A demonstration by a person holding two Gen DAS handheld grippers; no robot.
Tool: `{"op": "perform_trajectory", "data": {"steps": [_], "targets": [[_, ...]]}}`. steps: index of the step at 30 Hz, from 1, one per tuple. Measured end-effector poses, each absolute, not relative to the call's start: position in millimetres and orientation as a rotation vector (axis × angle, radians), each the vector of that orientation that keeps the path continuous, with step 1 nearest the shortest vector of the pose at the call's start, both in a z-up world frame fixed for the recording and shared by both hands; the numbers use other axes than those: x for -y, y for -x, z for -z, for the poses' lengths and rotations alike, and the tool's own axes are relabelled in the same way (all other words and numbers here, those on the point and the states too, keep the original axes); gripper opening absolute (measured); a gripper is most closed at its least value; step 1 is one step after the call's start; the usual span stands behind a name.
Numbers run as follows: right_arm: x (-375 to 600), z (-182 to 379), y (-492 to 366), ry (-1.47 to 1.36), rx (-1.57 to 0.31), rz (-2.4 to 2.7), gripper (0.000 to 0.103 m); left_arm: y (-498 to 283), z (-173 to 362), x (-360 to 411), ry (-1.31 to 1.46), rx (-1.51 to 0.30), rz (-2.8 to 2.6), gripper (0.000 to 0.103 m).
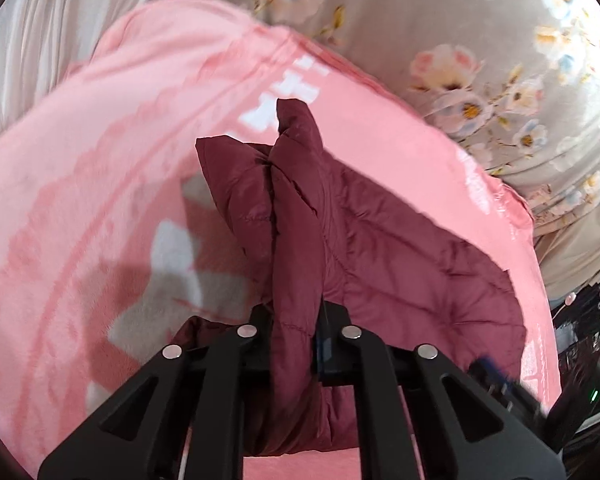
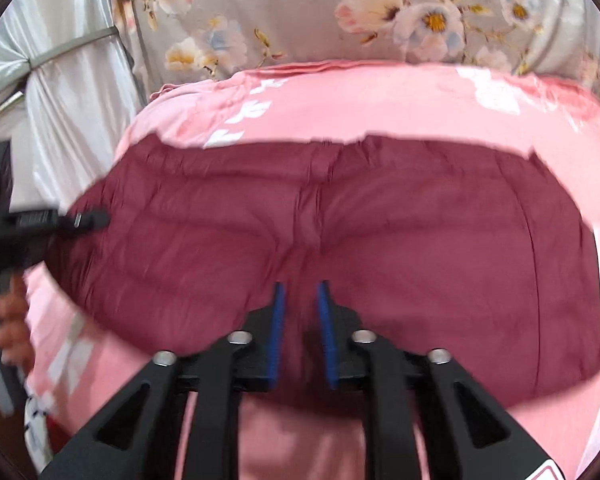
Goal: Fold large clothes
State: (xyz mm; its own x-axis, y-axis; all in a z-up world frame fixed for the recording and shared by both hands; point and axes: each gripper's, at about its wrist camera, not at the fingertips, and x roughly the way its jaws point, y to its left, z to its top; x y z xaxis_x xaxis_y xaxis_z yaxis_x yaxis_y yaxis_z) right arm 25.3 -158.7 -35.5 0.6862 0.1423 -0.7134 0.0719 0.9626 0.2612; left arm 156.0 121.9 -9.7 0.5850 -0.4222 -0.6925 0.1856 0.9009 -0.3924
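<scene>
A maroon quilted jacket [image 2: 420, 240] lies spread on a pink blanket [image 2: 360, 104]. In the left wrist view my left gripper [image 1: 294, 320] is shut on a bunched fold of the jacket [image 1: 296, 208], which stands up between the fingers. In the right wrist view my right gripper [image 2: 300, 300] sits over the jacket's middle seam, blue pads [image 2: 278, 332] a narrow gap apart with maroon fabric between them. The left gripper [image 2: 88, 220] also shows at the jacket's left edge in the right wrist view.
A grey floral sheet [image 2: 300, 20] lies beyond the pink blanket. A pale curtain [image 2: 68, 80] hangs at the left. Dark clutter [image 1: 588, 320] sits past the blanket's right edge in the left wrist view.
</scene>
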Motion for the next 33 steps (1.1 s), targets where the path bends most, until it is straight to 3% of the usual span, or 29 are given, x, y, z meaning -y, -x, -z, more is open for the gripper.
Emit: {"op": "perform_trajectory", "data": {"steps": [3,15,27,33], "targets": [[153.0,47.5,-15.6,-0.272,-0.85,-0.063,0.0,-142.3,-15.7,-106.7,0.265,-0.83,0.39,0.008],[168.3,80.3,-19.8,-0.416,-0.87,-0.106,0.0,-73.8,-98.4,13.8,0.059,-0.671,0.651,0.008],[218.6,91.6,35.3,-0.737,-0.765,-0.15,0.0,-68.9,-58.6,166.4,-0.142,-0.777,0.808,0.007],[262.8,81.0,76.4,-0.711,-0.733,0.026,0.0,-69.8,-17.0,221.0,-0.21,-0.86,0.811,0.007]]}}
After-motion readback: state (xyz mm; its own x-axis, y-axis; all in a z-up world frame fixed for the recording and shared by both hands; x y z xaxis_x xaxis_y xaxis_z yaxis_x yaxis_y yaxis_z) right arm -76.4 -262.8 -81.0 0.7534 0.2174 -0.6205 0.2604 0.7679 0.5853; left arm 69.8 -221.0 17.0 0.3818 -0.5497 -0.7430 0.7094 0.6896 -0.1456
